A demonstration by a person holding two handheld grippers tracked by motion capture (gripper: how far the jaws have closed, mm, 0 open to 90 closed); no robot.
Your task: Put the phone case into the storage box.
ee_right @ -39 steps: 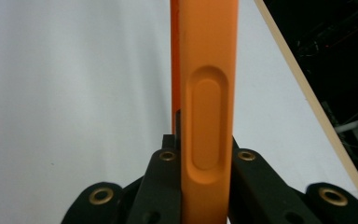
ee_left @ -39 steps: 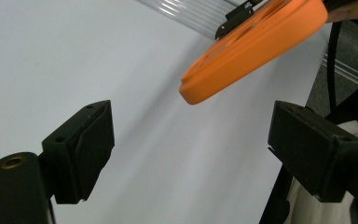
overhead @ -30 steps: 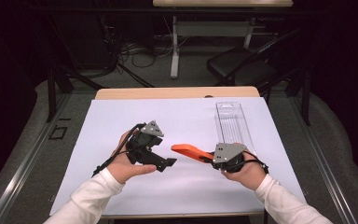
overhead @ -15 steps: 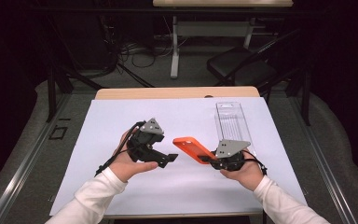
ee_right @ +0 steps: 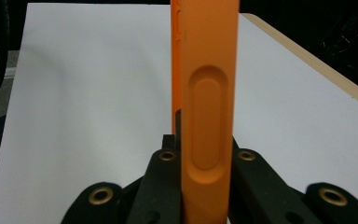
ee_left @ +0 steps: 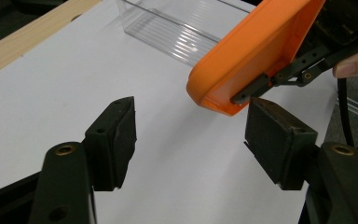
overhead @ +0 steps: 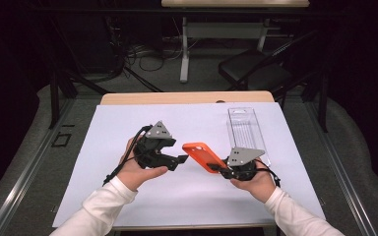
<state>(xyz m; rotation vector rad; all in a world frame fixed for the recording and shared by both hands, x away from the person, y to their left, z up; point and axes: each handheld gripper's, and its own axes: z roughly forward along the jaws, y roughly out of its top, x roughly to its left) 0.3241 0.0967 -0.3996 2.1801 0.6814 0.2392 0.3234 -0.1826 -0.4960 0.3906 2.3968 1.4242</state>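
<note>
The right hand-held gripper (overhead: pixel 221 168) is clamped on one end of an orange phone case (overhead: pixel 203 155), its jaws pressed flat against both faces, as the right gripper view shows with the case (ee_right: pixel 208 116) rising edge-on between them. It holds the case off the white sheet (overhead: pixel 128 118) that covers the counter (overhead: pixel 128 98), with the long axis slanting from the clamped end up and toward the left hand.

The left hand-held gripper (overhead: pixel 183 159) sits just beside the free end of the case, its jaws apart with nothing between them; they have just been closing part of the way. In the left gripper view the case's rounded corner (ee_left: pixel 251 56) hangs ahead and above the right-side pad (ee_left: pixel 275 140), off to one side of the gap rather than centred in it. So the free end is what the left hand would take, and it lies forward and to that gripper's right. Judging from this, the left hand needs to shift sideways until the case's edge stands between its pads before closing; otherwise one pad may only knock the corner.

Beyond the right hand, a clear plastic box (overhead: pixel 246 129) lies on the sheet, its length running away from the person, near the case but not touching it.
</note>
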